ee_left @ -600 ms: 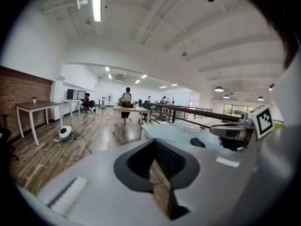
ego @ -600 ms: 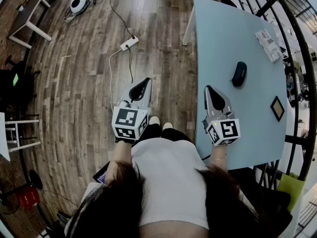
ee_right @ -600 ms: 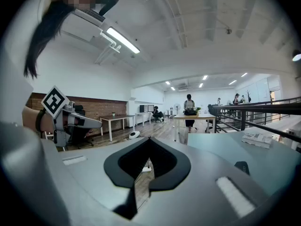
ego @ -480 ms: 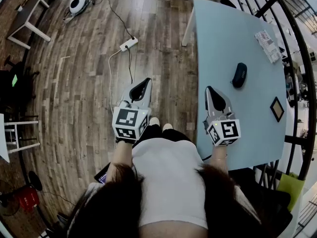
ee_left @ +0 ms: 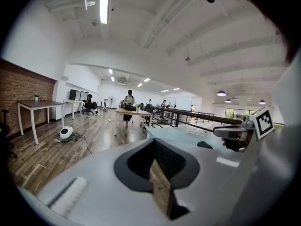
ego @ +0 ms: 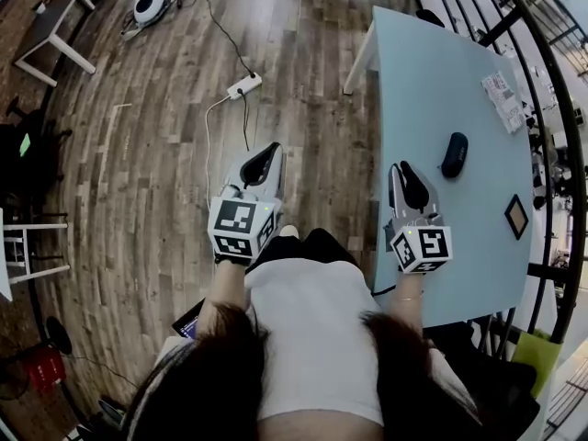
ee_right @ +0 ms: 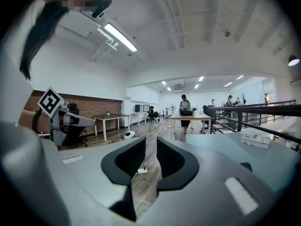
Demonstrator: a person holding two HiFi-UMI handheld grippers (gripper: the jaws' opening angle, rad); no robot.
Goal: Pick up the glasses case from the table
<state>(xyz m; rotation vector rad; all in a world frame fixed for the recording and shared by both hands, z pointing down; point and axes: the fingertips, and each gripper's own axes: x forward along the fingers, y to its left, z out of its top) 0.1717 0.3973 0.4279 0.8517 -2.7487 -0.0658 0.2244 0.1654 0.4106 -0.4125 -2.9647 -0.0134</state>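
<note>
**Desk:** What's the room like on your feed?

**Operator:** It's an open loft office with a dark wooden plank floor [ego: 138,173] and a red brick wall [ee_left: 23,88] on one side. A black metal railing [ego: 551,90] runs along the other. A pale blue rectangular table [ego: 432,72] stands beside that railing, on my right.

**Desk:** And the case?

**Operator:** The dark oval glasses case [ego: 454,155] lies flat on that table, towards the railing side. Beyond it I can see a white printed packet [ego: 506,102], and nearer me a small dark square frame [ego: 517,217]. All three are well apart.

**Desk:** Your right claw?

**Operator:** My right gripper [ego: 401,166] is over the table's floor-side part. The case sits just ahead and to the right of its tips, near them but not touching. In the right gripper view the jaws are drawn almost together. Only a thin slit shows, with floor behind it and nothing gripped.

**Desk:** Left one?

**Operator:** My left gripper [ego: 273,150] hangs over the floor, off the table and well apart from the case. Its jaws meet at the tips and hold nothing. Ahead of it on the planks lies a white power strip [ego: 243,84] with its cable. Farther off there's a round white device [ego: 147,5].
</note>
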